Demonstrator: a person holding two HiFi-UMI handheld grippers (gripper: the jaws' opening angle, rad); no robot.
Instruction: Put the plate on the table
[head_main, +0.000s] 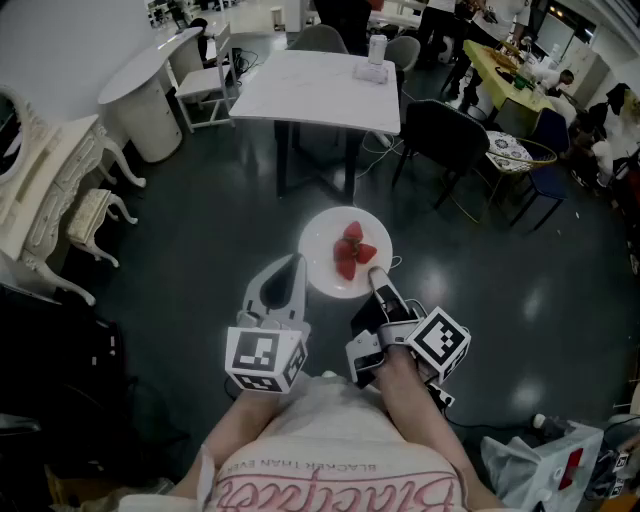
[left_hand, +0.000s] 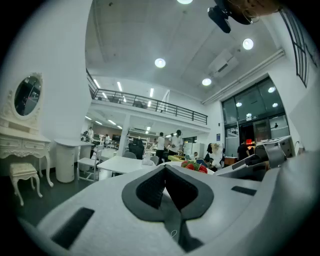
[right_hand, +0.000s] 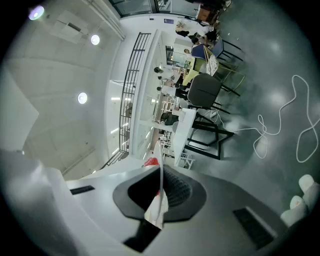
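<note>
Plate (head_main: 322, 272) is held in the air over the dark floor (head_main: 200, 230). Strawberries (head_main: 352, 250) are piled at the plate's centre. The plate's near rim is clamped by the right claw (right_hand: 161, 189), and the rim is seen edge-on between the pads. The left claw (head_main: 293, 270) is closed fully with nothing gripped. It is positioned just beside the plate's left edge; contact can't be confirmed. The white desk (head_main: 310, 90) is located well beyond the plate, and a dark chair (head_main: 445, 140) beyond the plate to the right.
</note>
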